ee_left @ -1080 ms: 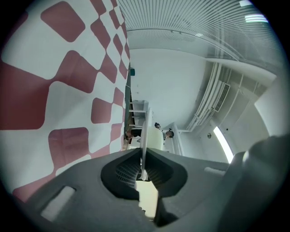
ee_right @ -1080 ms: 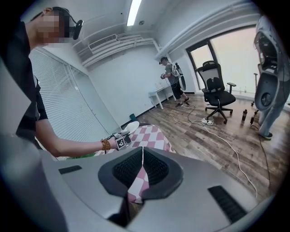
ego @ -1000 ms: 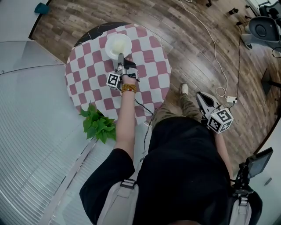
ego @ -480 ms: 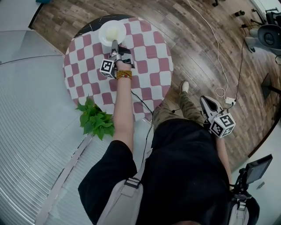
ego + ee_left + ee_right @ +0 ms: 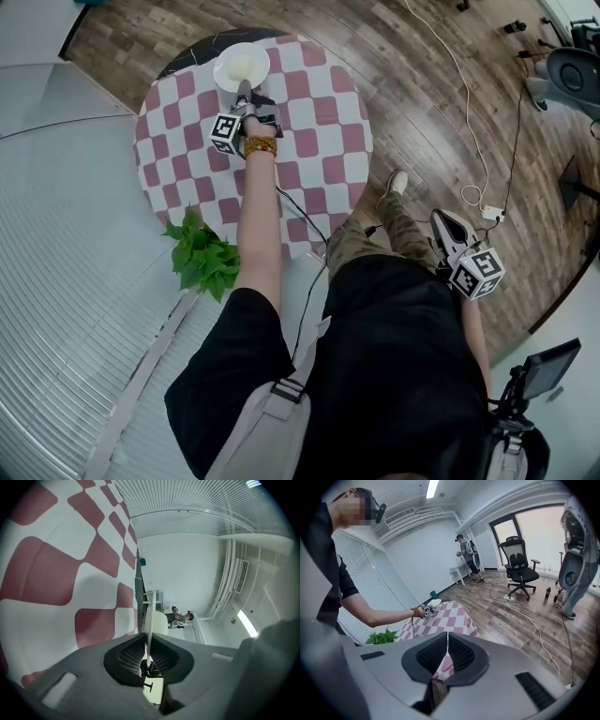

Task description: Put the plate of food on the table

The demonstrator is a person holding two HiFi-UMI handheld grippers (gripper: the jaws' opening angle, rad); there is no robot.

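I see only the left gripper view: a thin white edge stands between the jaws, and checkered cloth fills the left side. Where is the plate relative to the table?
Observer: In the head view the plate is at the far rim of the round table, and the left gripper pinches its near edge.
Operator: Is it already resting on the table?
Observer: I cannot tell; the right gripper view shows it low at the table's far end, too small to judge contact.
Operator: What does the other gripper do?
Observer: The right gripper hangs by the person's leg, away from the table, jaws together, empty.
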